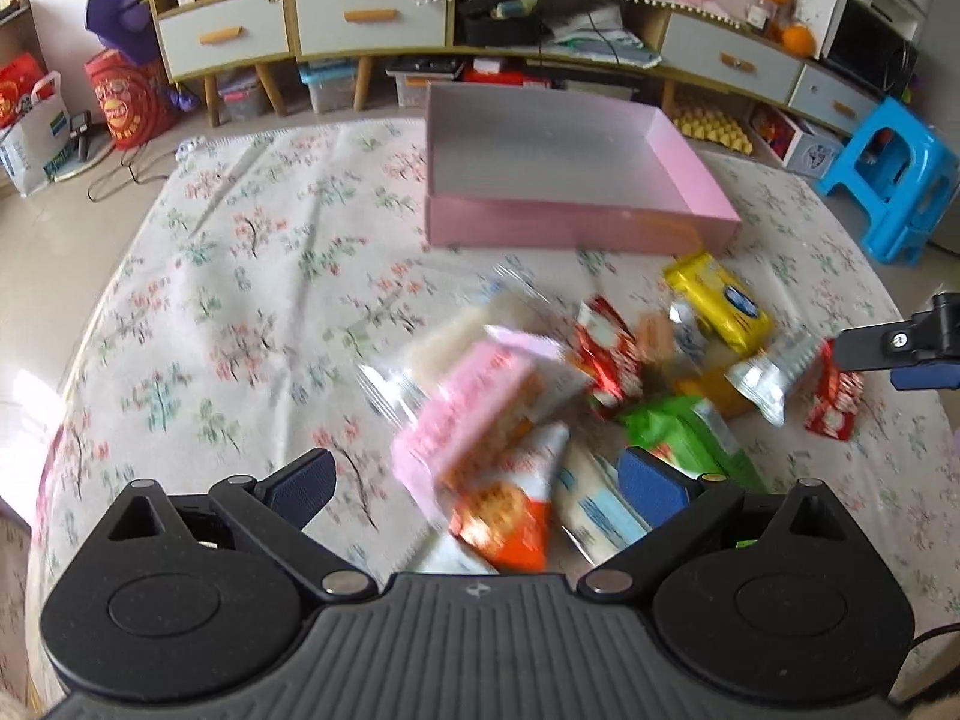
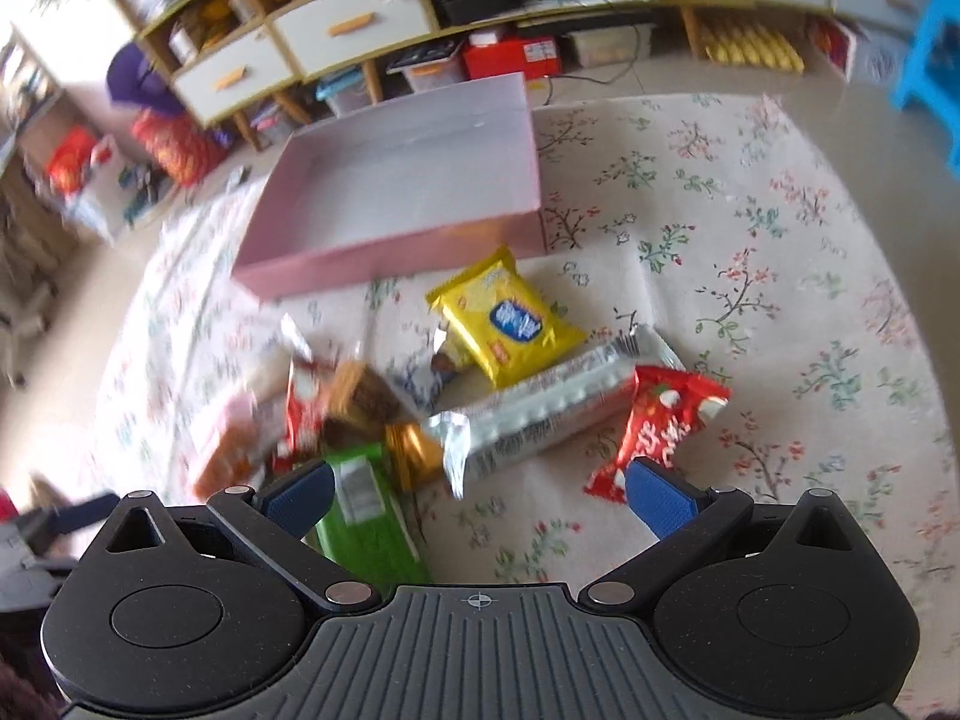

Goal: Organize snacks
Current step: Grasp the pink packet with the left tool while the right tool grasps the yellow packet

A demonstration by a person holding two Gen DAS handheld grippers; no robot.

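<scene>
Both wrist views look forward and down from close above the snack pile (image 1: 600, 390). Shared ahead: pink box (image 1: 576, 222), yellow packet (image 2: 510, 324), floral cloth (image 2: 750, 252), shelving behind.

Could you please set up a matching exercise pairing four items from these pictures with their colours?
Things:
1. shallow box
2. stool
3. packet nearest the box
4. long wrapped bar

Colours:
a. silver
b. pink
c. yellow
d. blue

Pairs: 1-b, 2-d, 3-c, 4-a
</scene>
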